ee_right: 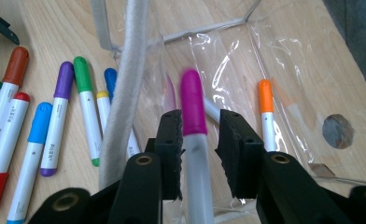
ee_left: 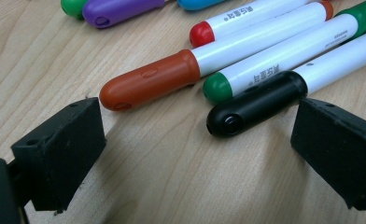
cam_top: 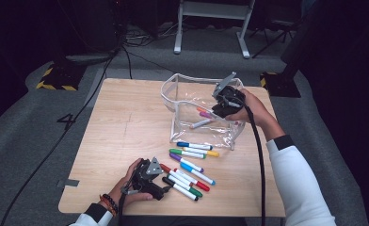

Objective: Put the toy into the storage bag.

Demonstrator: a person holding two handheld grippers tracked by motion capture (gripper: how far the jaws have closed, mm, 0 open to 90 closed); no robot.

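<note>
A clear plastic pouch point(cam_top: 222, 135) stands open at the table's far middle. My right gripper point(cam_top: 218, 109) reaches into it from the right. In the right gripper view, a magenta-capped marker point(ee_right: 193, 105) lies lengthwise between the pads of the right gripper point(ee_right: 200, 122). It is blurred, with a small gap on its right side, so the jaws look open. An orange-capped marker point(ee_right: 265, 109) lies on the pouch floor. Near the front edge, my left gripper point(cam_top: 164, 186) is open. In the left gripper view, the left gripper point(ee_left: 197, 149) has the black-capped marker point(ee_left: 256, 105) tip between its pads.
Several markers lie in a loose row between the pouch and the left gripper, among them a brown-red one point(ee_left: 148, 84), a green one point(ee_left: 284, 58), a purple one point(cam_top: 186, 162) and a blue one point(cam_top: 194, 145). The pouch's grey zipper band point(ee_right: 125, 93) rises just left of the right jaws.
</note>
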